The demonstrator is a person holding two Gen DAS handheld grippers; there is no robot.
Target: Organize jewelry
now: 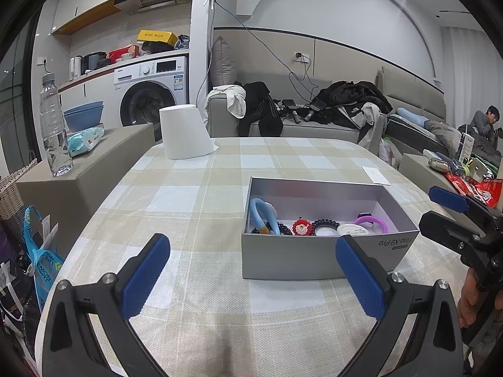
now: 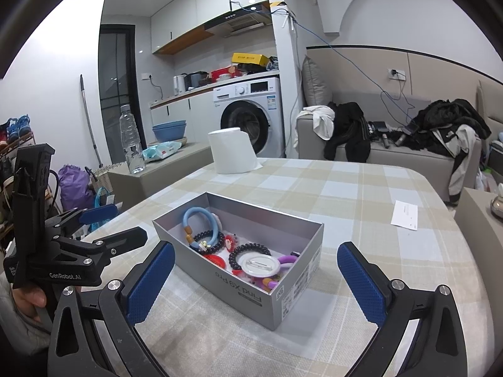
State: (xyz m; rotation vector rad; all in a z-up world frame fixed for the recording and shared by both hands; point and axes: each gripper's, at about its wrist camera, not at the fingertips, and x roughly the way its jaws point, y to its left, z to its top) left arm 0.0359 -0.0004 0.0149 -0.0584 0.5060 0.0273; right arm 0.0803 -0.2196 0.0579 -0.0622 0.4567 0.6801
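Observation:
An open grey phone box (image 1: 314, 257) (image 2: 242, 292) stands on the checked tablecloth and holds the jewelry. Inside lie a light blue ring (image 1: 255, 204) (image 2: 198, 210), a black bead bracelet (image 2: 217, 246), a red ornament (image 1: 301, 226), a black spiral hair tie (image 1: 323, 222), a white round badge (image 1: 352, 229) (image 2: 257, 264) and a purple ring (image 1: 372, 221) (image 2: 287, 259). My left gripper (image 1: 251, 279) (image 2: 125, 223) is open and empty, just short of the box's near left corner. My right gripper (image 2: 256, 282) (image 1: 429, 205) hovers open and empty before the box's near wall.
A toilet paper roll (image 1: 185, 132) (image 2: 232, 150) stands at the table's far left. A white card (image 1: 375, 175) (image 2: 405, 215) lies beyond the box on the right. A water bottle (image 1: 53, 132) stands on a side cabinet at left. A person (image 1: 487, 122) sits at far right.

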